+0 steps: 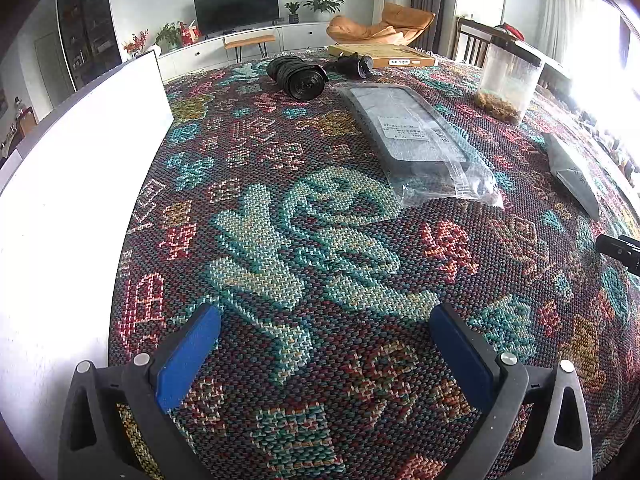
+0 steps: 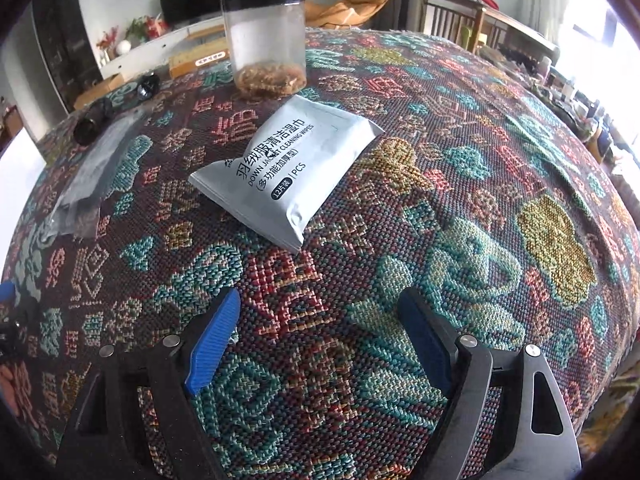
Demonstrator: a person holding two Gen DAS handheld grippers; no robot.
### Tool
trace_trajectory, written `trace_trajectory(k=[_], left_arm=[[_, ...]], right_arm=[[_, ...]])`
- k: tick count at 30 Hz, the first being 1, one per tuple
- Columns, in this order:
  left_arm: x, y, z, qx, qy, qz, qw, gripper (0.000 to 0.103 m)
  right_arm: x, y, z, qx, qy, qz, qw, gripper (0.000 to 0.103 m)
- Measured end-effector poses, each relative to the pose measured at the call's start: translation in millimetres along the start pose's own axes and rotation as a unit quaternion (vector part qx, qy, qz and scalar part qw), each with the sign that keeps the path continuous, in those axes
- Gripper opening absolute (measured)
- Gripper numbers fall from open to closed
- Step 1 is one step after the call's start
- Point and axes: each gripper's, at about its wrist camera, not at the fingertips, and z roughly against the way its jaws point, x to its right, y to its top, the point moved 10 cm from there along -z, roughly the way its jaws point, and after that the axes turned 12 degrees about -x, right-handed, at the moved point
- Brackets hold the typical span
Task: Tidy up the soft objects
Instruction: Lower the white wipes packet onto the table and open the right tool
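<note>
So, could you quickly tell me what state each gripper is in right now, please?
Left gripper: open, holding nothing, above the patterned cloth.
Right gripper: open, holding nothing, short of the wipes pack.

Rough woven tablecloth (image 2: 460,128), matt paper-like wipes pack (image 2: 288,168), glossy clear plastic jar (image 2: 266,28).

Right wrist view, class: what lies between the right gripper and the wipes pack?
Only bare patterned tablecloth separates the open right gripper from the wipes pack, as the right wrist view shows.
</note>
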Motion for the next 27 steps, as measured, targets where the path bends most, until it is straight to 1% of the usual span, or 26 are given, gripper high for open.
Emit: trace_trajectory(k=[3,10,22,23,24,25,26,27], left_arm=[[0,0,0,0.000,0.000,0.000,1.0000,0.103],[0,0,0,0.000,0.000,0.000,1.0000,0.103],[1,1,-1,0.000,0.001,0.003,1.0000,0.103],[1,1,-1,-0.002,0.001,0.006,1.0000,0.103],[1,3,-1,-0.012,0.002,0.015,0.9998,0.103],[1,7,-2,-0.026,-0.002,0.027,0.9993,0.103],[5,15,1,-0.032,-0.023,0.035,0.9986,0.102],[11,27,7,-0.026,-0.049,0.041,0.9976,0.102]], right_arm=[[-1,0,-1,0.000,-0.005,0.005,1.000,0.088],[-1,3,-2,0.002,-0.003,0.007,1.000,0.091],[-2,3,-1,0.003,-0.002,0.008,1.000,0.091],[-1,3,-1,0.003,-0.002,0.008,1.000,0.091],[-1,3,-1,0.003,-0.002,0.008,1.000,0.091],[-1,3,-1,0.003,-0.002,0.008,1.000,0.091],[-1,3,-1,0.003,-0.002,0.008,1.000,0.091],[-2,3,-1,0.004,-0.002,0.008,1.000,0.091]])
